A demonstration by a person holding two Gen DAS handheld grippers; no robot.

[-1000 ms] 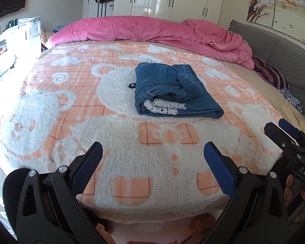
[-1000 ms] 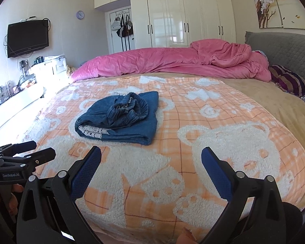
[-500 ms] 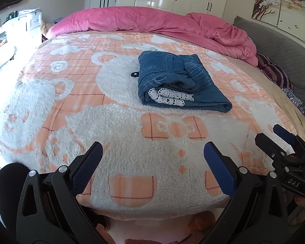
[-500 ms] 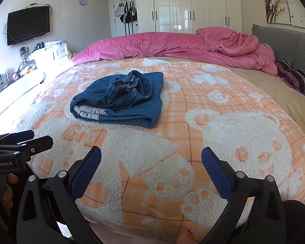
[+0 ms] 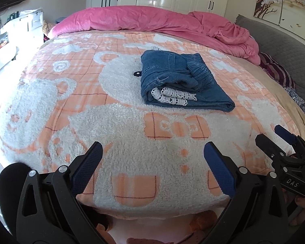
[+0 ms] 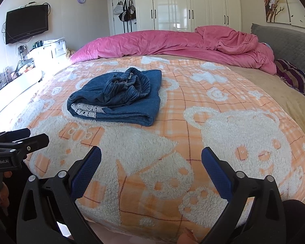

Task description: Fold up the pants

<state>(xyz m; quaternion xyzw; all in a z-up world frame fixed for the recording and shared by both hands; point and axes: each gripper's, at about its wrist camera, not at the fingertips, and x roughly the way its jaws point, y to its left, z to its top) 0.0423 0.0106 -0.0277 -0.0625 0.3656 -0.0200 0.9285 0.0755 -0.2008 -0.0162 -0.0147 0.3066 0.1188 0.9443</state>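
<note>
While the left hand-held gripper [image 5: 152, 163] hangs low at the near edge of the bed [image 5: 278, 93], its two blue-padded fingers [image 5: 87, 167] stand wide apart and grasp nothing. Seen from the left wrist, the folded blue denim pants [image 5: 181, 81] lie well beyond it, near the middle of an orange and white fleece blanket [image 5: 116, 126] patterned with bears. White lace trim [image 5: 172, 97] shows at the near end of the bundle, and the gathered waistband sits on top. A pink duvet [image 5: 152, 22] is bunched along the far side of the bed. The right hand-held gripper [image 5: 274, 140] shows at the right edge of this view.

From the right wrist, the right hand-held gripper [image 6: 151, 163] is likewise released, fingers spread and empty above the blanket's near edge. The pants [image 6: 120, 99] rest ahead and to the left, well apart from it. The left hand-held gripper [image 6: 20, 138] shows at the left edge. White wardrobes [image 6: 189, 6] line the far wall, and a television [image 6: 27, 26] hangs on the left wall.
</note>
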